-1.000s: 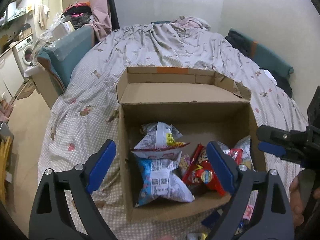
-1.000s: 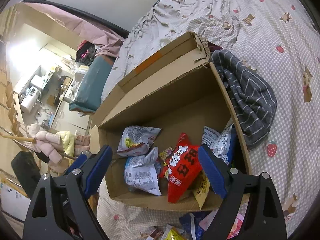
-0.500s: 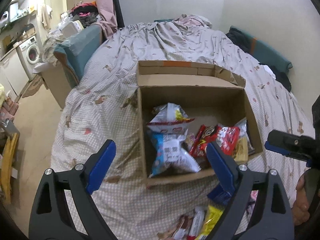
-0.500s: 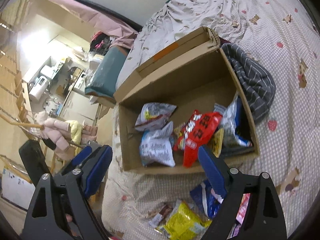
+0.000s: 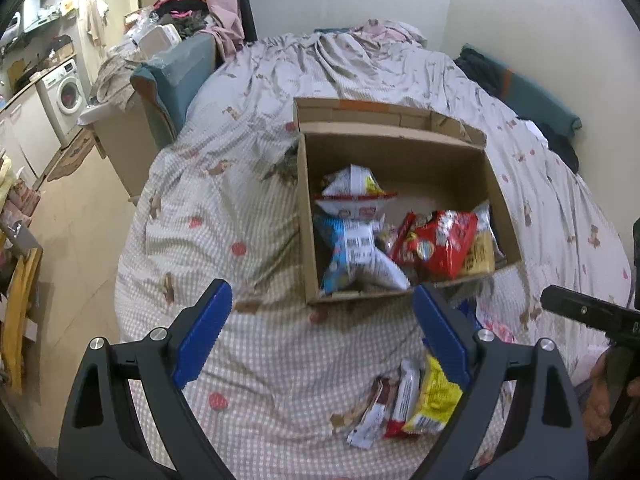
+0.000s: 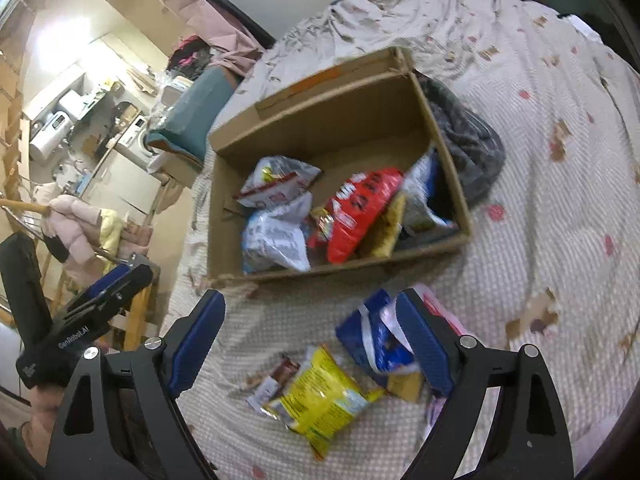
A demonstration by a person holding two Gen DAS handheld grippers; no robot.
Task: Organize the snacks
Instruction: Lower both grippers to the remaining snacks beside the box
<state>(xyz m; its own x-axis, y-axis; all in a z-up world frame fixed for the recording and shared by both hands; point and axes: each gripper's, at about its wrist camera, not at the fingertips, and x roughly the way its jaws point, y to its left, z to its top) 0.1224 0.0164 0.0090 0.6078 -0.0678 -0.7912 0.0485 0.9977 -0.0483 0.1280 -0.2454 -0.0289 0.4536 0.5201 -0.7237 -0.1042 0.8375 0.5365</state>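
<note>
Both my tongs are spread wide with nothing between the pads: left gripper (image 5: pixel 320 332), right gripper (image 6: pixel 310 330). The cardboard box (image 5: pixel 310 216) sits on the bed (image 5: pixel 240 208), holding a red bag (image 6: pixel 356 216), a white bag (image 5: pixel 352 196) and others. Loose on the bedspread, just short of the box: a yellow packet (image 6: pixel 320 394), a blue packet (image 6: pixel 372 336), and possibly two wrapped bars (image 5: pixel 384 408); blurred.
</note>
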